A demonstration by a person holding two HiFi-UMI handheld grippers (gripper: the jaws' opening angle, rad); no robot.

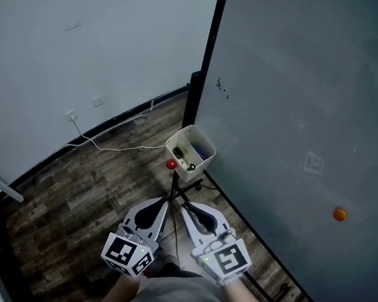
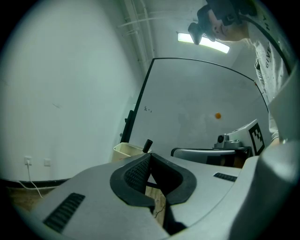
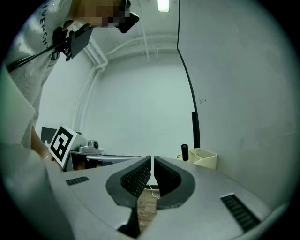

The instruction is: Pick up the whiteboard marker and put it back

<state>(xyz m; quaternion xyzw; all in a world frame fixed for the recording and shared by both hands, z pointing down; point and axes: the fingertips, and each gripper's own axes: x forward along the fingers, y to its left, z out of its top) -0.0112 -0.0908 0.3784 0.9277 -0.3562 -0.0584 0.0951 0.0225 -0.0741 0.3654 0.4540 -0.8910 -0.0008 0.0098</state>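
A cream holder box [image 1: 190, 151] hangs at the whiteboard's lower left edge. A dark marker [image 3: 184, 152] stands upright at the box's [image 3: 204, 157] near corner; it shows as well in the left gripper view, marker [image 2: 147, 145] beside box [image 2: 126, 150]. In the head view a red round spot [image 1: 171, 164] sits at that corner. Both grippers are held level, side by side, short of the box. My left gripper [image 1: 169, 198] [image 2: 150, 155] is shut with nothing in it. My right gripper [image 1: 184, 209] [image 3: 153, 160] is shut too, nothing between its pads.
The grey whiteboard [image 1: 305, 98] fills the right side, with a black frame edge [image 1: 212, 52] and an orange magnet [image 1: 339, 214] on it. Black stand legs run along the wood floor [image 1: 79, 201]. A white cable [image 1: 106, 147] trails from a wall socket [image 1: 71, 116].
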